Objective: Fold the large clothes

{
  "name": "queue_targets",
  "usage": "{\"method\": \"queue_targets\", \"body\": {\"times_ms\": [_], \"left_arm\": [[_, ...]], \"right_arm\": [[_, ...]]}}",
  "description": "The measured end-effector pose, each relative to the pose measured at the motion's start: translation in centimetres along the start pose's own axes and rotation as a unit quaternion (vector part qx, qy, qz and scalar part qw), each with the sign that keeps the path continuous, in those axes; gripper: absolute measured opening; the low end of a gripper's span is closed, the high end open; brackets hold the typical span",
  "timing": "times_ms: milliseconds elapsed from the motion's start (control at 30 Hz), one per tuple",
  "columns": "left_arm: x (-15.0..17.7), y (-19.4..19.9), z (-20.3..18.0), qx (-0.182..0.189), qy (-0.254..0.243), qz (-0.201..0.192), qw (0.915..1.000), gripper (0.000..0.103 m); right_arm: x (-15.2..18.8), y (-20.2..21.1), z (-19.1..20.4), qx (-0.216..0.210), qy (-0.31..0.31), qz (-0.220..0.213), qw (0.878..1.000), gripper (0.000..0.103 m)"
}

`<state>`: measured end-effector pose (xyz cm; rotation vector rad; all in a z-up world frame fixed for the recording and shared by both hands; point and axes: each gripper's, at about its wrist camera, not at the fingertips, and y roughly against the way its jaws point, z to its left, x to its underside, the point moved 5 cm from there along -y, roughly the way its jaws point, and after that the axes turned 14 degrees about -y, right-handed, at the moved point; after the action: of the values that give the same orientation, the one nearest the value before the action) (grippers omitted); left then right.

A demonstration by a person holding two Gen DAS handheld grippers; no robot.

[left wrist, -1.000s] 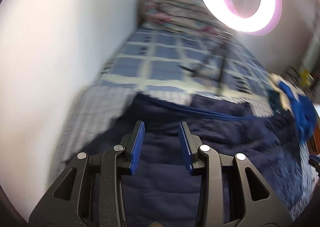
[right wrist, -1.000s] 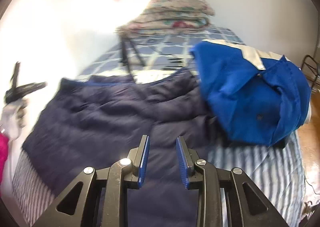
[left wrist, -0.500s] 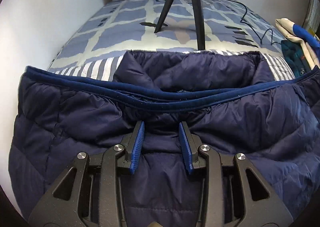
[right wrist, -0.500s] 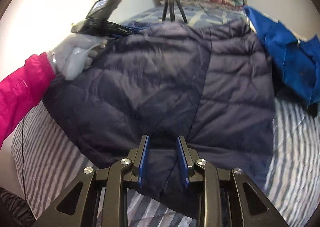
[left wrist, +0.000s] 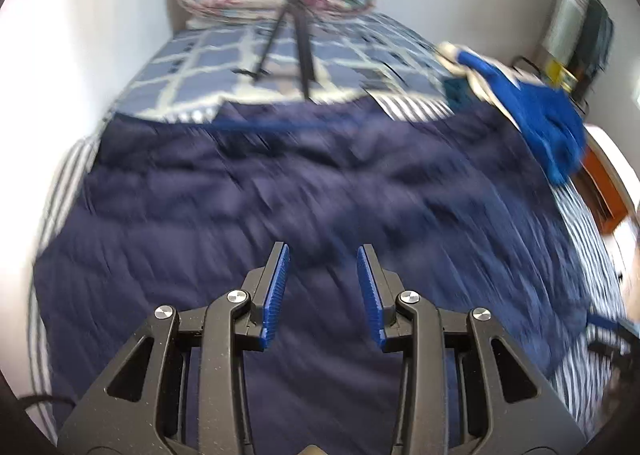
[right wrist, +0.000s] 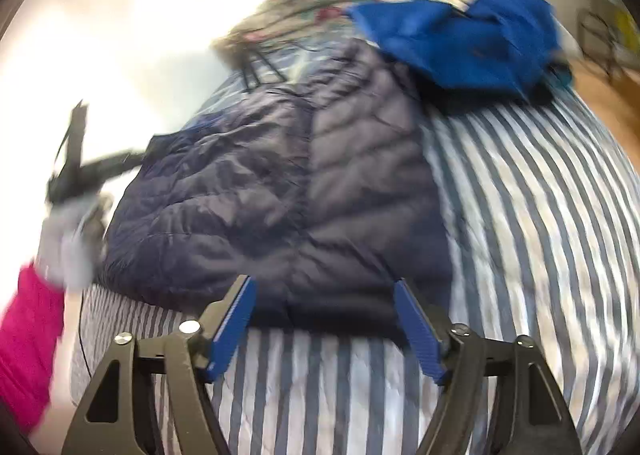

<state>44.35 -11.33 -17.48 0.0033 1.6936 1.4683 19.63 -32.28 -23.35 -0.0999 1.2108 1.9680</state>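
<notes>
Since half a second ago, the right gripper [right wrist: 324,325] has just been opening; its jaws stand wide, nothing between them, by the navy jacket [right wrist: 280,191] hem near the bed's [right wrist: 540,215] near edge. Long axis runs toward the far pillows. Left view: left gripper [left wrist: 322,291], part open and empty, hovers over the blurred jacket [left wrist: 300,207]. No legible writing.

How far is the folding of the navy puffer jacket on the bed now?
Done: the navy puffer jacket lies spread on the striped sheet. In hand: nothing is gripped. The right gripper has just been opening, its jaws wide at the near hem, and the left gripper hovers open above the jacket. Left: no finished compact fold shows, and the blue garment lies crumpled.
</notes>
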Motion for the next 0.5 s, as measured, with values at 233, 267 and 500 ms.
{"method": "queue_targets", "body": {"times_ms": [233, 267, 500], "left_arm": [[4.2, -3.8, -3.3, -0.017, -0.02, 0.038, 0.9989, 0.036], [4.4, -3.8, -3.6, -0.027, -0.028, 0.031, 0.9988, 0.036], [5.2, 1.7, -2.8, -0.011, 0.034, -0.007, 0.9993, 0.036]], "right_arm": [[0.0, -2.1, -3.1, -0.02, -0.127, 0.023, 0.991, 0.085], [-0.1, -2.7, -3.4, -0.028, -0.144, 0.026, 0.989, 0.085], [-1.6, -4.3, -2.6, -0.033, -0.174, 0.006, 0.984, 0.086]]}}
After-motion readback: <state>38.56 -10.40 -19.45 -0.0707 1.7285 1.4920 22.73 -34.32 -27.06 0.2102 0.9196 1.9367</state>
